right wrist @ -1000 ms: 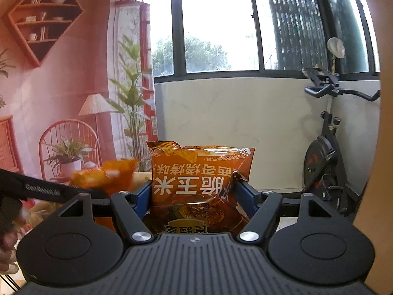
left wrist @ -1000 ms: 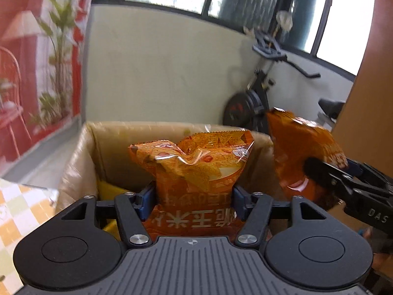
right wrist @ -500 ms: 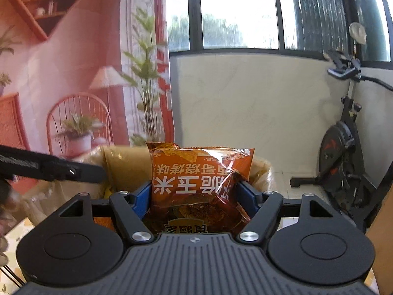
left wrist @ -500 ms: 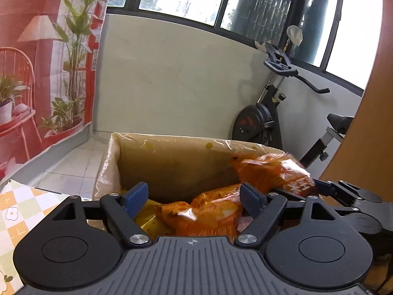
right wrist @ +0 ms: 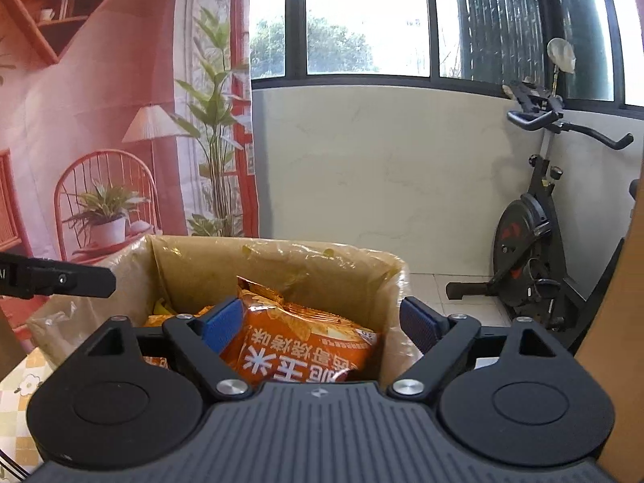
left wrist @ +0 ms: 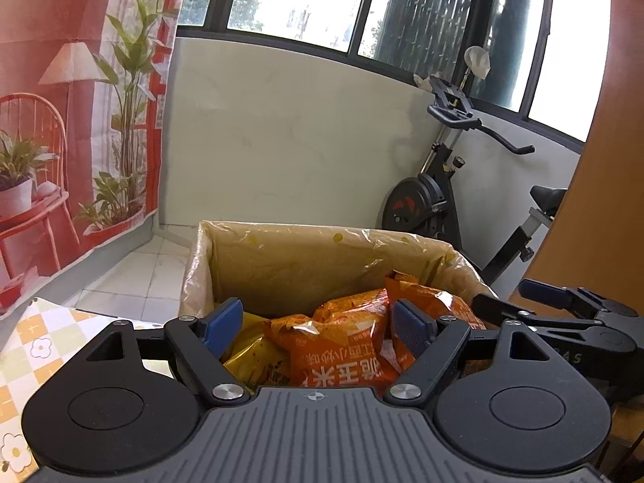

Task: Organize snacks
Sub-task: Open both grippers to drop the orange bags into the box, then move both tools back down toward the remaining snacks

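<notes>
Far left: checked cloth (left wrist: 24,346) on the desk, beside a plastic-lined cardboard box (left wrist: 306,257). Inside the box, left to right: yellow snack bag (left wrist: 249,356), orange corn-chip bag (left wrist: 342,342), second orange corn-chip bag (left wrist: 438,298) leaning at the right wall. Left tool (left wrist: 318,324) poised over the box, jaws just spread apart, pads clear of the bags, gripping nothing. Right tool (right wrist: 322,324) next to it, jaws just widened too; second orange bag (right wrist: 298,342) lying loose between its pads, left pad near or at the wrapper, right pad well apart. Exercise bike (right wrist: 535,249) far right.
</notes>
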A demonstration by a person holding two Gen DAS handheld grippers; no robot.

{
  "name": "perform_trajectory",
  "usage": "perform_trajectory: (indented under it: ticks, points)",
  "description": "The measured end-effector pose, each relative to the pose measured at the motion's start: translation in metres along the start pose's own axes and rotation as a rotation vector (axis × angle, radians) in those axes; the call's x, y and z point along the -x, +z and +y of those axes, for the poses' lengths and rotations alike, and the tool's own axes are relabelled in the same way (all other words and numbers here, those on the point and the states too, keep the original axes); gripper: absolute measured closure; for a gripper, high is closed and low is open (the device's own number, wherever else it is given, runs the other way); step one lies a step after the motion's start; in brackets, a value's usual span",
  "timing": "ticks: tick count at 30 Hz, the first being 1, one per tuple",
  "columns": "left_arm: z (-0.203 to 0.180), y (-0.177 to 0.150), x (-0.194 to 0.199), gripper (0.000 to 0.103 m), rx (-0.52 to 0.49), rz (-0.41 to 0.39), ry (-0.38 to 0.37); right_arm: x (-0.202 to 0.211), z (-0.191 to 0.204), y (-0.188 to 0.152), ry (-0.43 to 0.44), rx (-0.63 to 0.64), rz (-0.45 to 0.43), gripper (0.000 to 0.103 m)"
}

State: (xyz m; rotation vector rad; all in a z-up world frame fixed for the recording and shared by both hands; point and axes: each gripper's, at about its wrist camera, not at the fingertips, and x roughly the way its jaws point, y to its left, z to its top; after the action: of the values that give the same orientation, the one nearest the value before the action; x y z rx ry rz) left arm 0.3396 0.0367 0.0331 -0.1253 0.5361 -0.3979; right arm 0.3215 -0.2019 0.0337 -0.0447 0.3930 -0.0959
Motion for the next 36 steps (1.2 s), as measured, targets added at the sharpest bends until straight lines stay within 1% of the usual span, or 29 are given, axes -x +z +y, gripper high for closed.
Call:
perform_trajectory:
  ticks: [9, 14, 19, 24, 28, 29, 32, 36]
  points:
    - [0.005, -0.013, 0.042, 0.020, -0.010, -0.021, 0.030, 0.051, -0.011, -0.013, 0.014, -0.058, -0.035, 0.016]
    - [0.014, -0.028, 0.060, 0.020, -0.007, -0.025, 0.051, 0.078, -0.014, -0.031, 0.030, -0.080, -0.045, 0.016]
    - [0.018, -0.051, 0.067, 0.020, -0.025, -0.021, 0.066, 0.093, -0.016, -0.057, 0.038, -0.089, -0.028, 0.016]
    - [0.016, -0.084, 0.066, 0.021, -0.036, 0.013, 0.058, 0.099, -0.020, -0.085, 0.031, -0.098, 0.002, 0.017]
    - [0.017, -0.109, 0.062, 0.022, -0.003, 0.051, 0.052, 0.101, -0.027, -0.108, 0.003, -0.093, 0.041, 0.018]
    - [0.018, -0.115, 0.060, 0.024, 0.007, 0.063, 0.053, 0.101, -0.029, -0.113, -0.004, -0.096, 0.054, 0.019]
    - [0.018, -0.129, 0.055, 0.024, 0.022, 0.089, 0.068, 0.103, -0.038, -0.131, -0.022, -0.124, 0.096, 0.021]
    - [0.021, -0.142, 0.052, 0.026, 0.052, 0.121, 0.072, 0.105, -0.050, -0.158, -0.060, -0.164, 0.158, 0.028]
